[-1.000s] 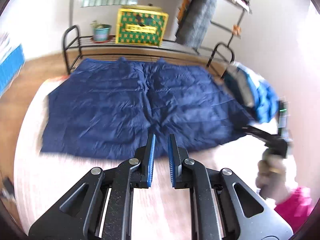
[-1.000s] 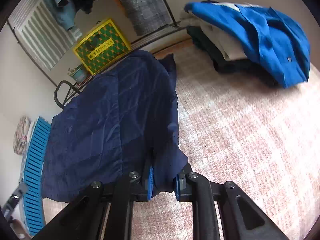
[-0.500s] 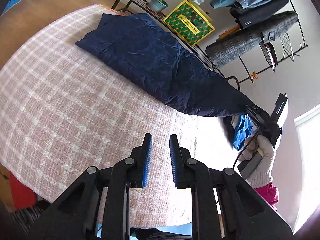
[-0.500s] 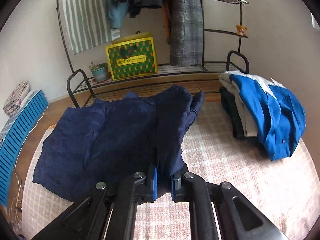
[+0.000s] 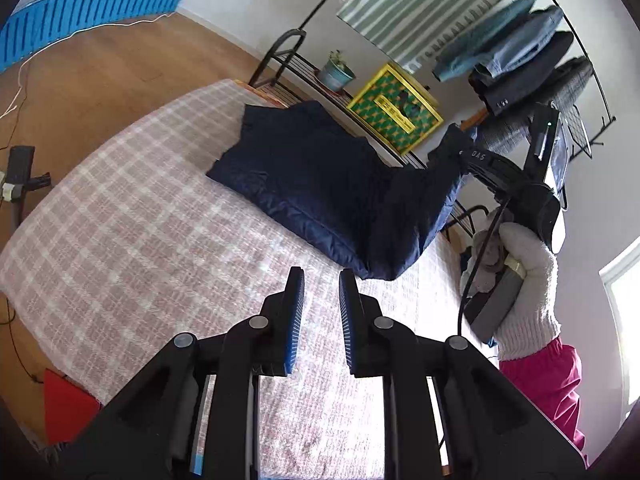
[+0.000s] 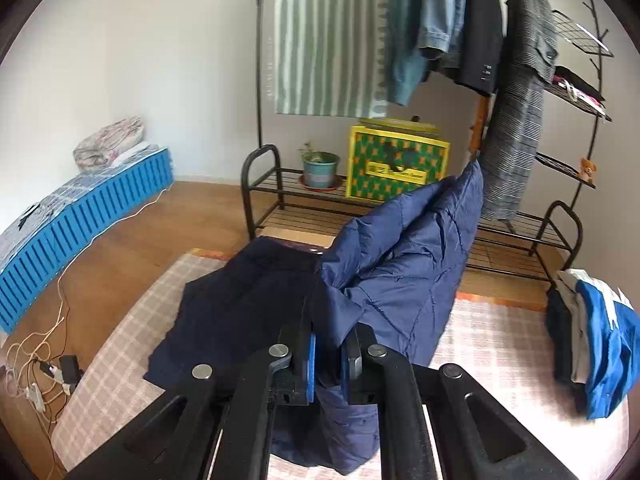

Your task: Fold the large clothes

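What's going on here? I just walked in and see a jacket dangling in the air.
A person with a handheld gripper in each hand is folding a dark navy quilted jacket on a pink plaid blanket. The right gripper has its jaws clamped on one edge, holding that side up over the part lying flat. The left gripper holds nothing, its jaws slightly apart above the blanket.

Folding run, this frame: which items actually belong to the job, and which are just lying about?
In the job:
- navy quilted garment, one end lifted
- right tongs, clamped on its edge
- left tongs, holding nothing
- checked cover it lies on

Just lying about:
- stack of folded clothes
- yellow-green box
- potted plant
- hanging clothes
- blue crate
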